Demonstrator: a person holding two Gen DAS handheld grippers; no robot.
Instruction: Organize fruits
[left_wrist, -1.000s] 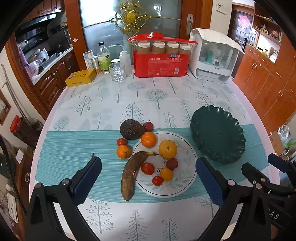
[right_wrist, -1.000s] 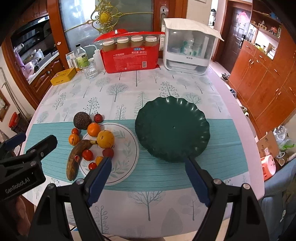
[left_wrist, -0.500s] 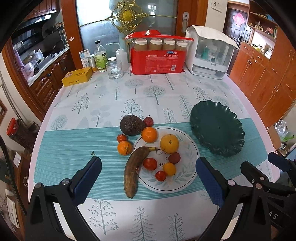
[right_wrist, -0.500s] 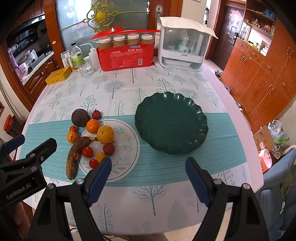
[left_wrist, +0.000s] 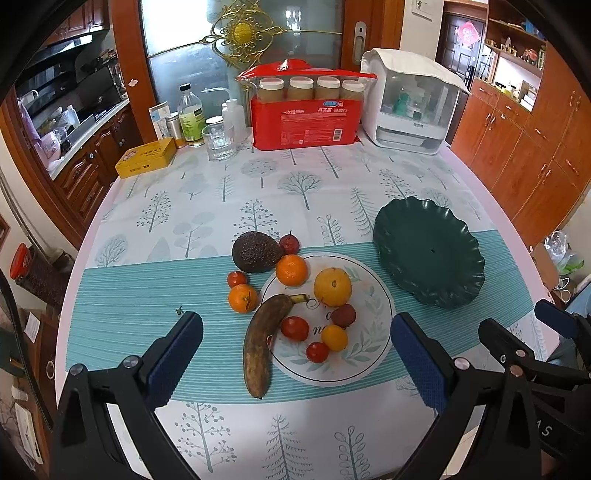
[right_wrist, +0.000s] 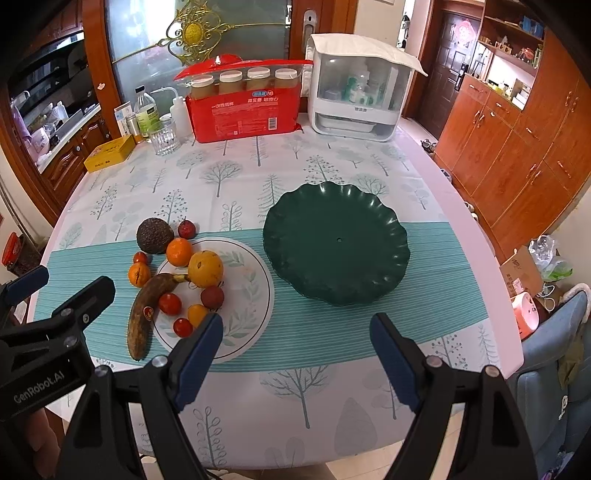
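While both claws hung above the near edge of the table, neither had hold of anything. Left gripper (left_wrist: 295, 354): jaws spread wide, empty, framing the white plate (left_wrist: 373, 354) and its fruit. Right gripper (right_wrist: 295, 350): jaws likewise spread wide and empty, set before the green scalloped dish (right_wrist: 336, 247), which held no fruit.

Fruit lay in one cluster at the left of the teal band of the tablecloth (left_wrist: 129, 314). On the white plate sat a large yellow-orange citrus (left_wrist: 332, 287), an orange mandarin (left_wrist: 291, 270) at the far rim, a dark red plum-like fruit (left_wrist: 343, 315), a small yellow-orange fruit (left_wrist: 334, 337) and two red tomatoes (left_wrist: 294, 328). An overripe brown banana (left_wrist: 262, 343) lay half on the plate's left rim, half on the cloth. Off the plate, to its far left, stood a dark avocado (left_wrist: 255, 253), a small red fruit with a stalk (left_wrist: 289, 243), a small tomato (left_wrist: 236, 278) and a second mandarin (left_wrist: 242, 298).

Along the far edge stood a red package (left_wrist: 304, 122) topped with jars, a white lidded appliance (left_wrist: 410, 99), a drinking glass (left_wrist: 219, 142), bottles and a yellow tin (left_wrist: 146, 157).
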